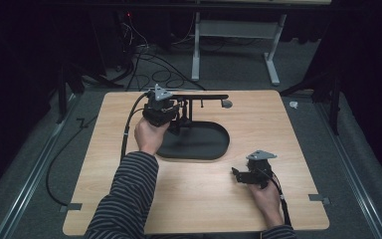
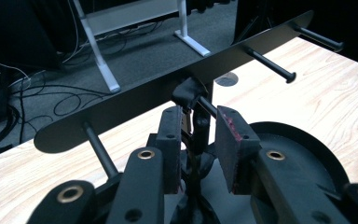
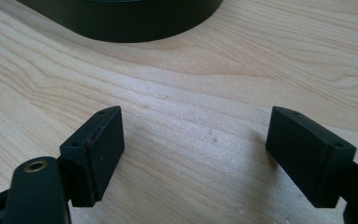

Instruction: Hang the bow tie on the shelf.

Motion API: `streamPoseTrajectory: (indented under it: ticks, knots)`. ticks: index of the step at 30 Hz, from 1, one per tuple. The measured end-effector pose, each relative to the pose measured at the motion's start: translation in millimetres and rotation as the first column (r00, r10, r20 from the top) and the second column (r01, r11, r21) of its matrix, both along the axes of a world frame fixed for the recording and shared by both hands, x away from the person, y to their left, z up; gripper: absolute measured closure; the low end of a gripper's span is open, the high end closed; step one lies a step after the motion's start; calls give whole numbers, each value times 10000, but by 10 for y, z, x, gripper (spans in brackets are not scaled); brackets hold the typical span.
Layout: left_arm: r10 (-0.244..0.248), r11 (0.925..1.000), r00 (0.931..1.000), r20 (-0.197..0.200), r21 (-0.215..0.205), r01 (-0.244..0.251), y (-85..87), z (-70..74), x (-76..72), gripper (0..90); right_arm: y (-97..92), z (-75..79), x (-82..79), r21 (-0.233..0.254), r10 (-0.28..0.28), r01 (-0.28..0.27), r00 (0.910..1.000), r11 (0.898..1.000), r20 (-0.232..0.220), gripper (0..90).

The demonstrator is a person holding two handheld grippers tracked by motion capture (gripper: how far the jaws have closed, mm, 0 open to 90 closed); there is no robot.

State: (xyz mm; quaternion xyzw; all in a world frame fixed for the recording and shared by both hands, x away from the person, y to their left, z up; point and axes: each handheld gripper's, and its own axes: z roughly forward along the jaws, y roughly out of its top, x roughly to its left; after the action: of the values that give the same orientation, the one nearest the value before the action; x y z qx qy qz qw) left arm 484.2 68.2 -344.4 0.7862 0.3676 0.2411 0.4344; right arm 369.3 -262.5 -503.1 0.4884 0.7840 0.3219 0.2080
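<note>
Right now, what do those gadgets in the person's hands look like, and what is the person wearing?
Each hand holds a black gripper with two flat, blocky jaws. The left gripper and the right gripper each carry a grey three-cornered plate on top and trail a black cable. Brass-coloured rivets show at the jaw joints, and the left gripper's pads look reddish. The sleeves are dark with thin pale stripes.
</note>
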Motion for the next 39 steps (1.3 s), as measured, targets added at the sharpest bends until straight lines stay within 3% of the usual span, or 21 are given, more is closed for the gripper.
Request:
streamPoseTrajectory:
  ticks: [13, 39]
  knots:
    - [-312, 9995, 9995, -29, -24, 312, 74, -15, -167, 681, 0, 0, 0, -1, 1, -1, 10000, 10000, 0, 205]
    - [-279, 9993, 9995, -145, -238, 276, 299, -30, -391, 643, 0, 0, 0, -1, 0, 0, 10000, 10000, 0, 205]
